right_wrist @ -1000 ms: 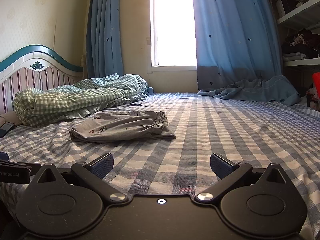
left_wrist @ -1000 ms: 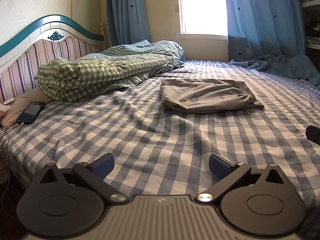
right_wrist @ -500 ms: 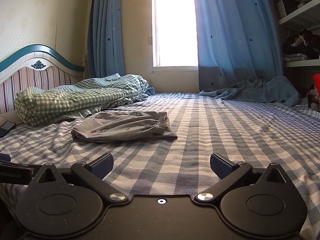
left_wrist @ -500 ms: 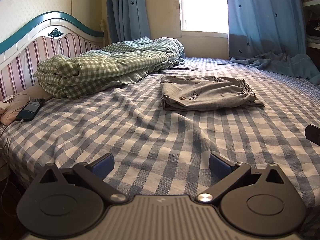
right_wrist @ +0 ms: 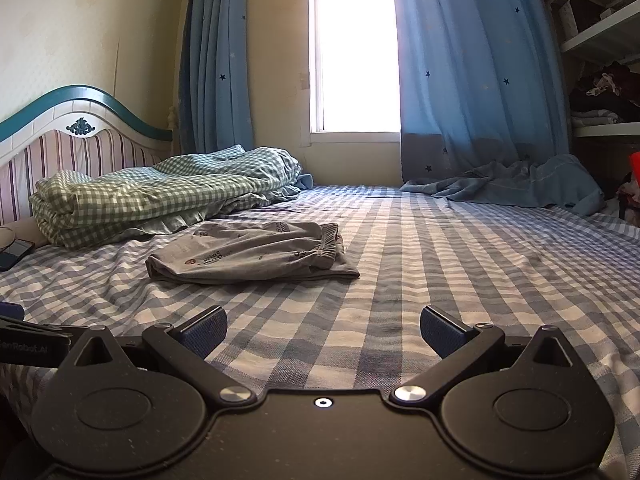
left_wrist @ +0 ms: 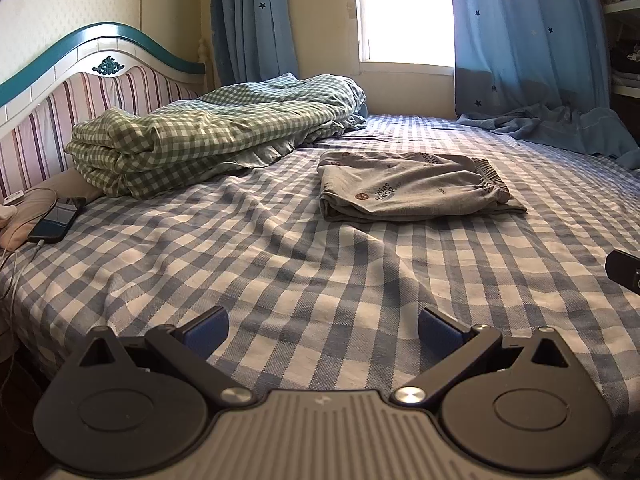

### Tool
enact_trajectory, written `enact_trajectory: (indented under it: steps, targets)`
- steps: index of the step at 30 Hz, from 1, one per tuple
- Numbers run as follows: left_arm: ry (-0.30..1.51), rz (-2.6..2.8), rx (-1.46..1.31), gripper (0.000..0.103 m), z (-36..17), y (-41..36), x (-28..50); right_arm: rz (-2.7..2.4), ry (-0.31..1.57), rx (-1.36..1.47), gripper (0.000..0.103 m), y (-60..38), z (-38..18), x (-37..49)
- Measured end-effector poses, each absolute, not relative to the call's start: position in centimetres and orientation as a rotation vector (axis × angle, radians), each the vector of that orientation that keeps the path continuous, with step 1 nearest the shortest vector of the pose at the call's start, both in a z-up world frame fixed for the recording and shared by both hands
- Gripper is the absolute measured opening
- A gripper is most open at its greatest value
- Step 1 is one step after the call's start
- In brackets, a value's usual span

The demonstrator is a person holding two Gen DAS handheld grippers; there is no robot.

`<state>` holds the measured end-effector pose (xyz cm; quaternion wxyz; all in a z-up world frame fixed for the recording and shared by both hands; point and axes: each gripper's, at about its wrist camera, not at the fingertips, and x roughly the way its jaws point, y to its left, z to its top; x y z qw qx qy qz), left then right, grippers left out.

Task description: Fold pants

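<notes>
Grey printed pants (left_wrist: 412, 188) lie folded into a flat rectangle on the blue checked bedsheet (left_wrist: 280, 264), waistband to the right. In the right wrist view the same pants (right_wrist: 252, 254) rest left of centre. My left gripper (left_wrist: 322, 330) hovers open over the sheet near the bed's front edge, well short of the pants, with nothing between its blue pads. My right gripper (right_wrist: 323, 330) is open too, empty, a good distance in front of the pants and to their right. A dark edge of the right gripper's body (left_wrist: 624, 270) shows at the left view's right border.
A bundled green checked duvet (left_wrist: 208, 136) lies along the striped headboard (left_wrist: 60, 120). A phone (left_wrist: 58, 220) on a cable rests at the left edge of the bed. Blue curtain cloth (right_wrist: 508, 182) spills onto the far right corner. Shelves (right_wrist: 600, 80) stand at the right.
Both cameras have drifted slightly; the pants sit a touch lower and nearer in the left view. The pants themselves have not moved and both grippers stay open.
</notes>
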<state>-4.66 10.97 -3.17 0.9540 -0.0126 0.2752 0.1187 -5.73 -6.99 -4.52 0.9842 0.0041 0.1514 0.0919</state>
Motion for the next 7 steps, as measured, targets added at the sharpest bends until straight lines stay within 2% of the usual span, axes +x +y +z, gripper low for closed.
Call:
enact_trajectory:
  steps: [7]
  targets:
    - [0.567,0.239,-0.037,0.103,-3.34,11.06,-4.59,0.187,0.309,0.004,0.102,-6.94,-4.52,-5.70]
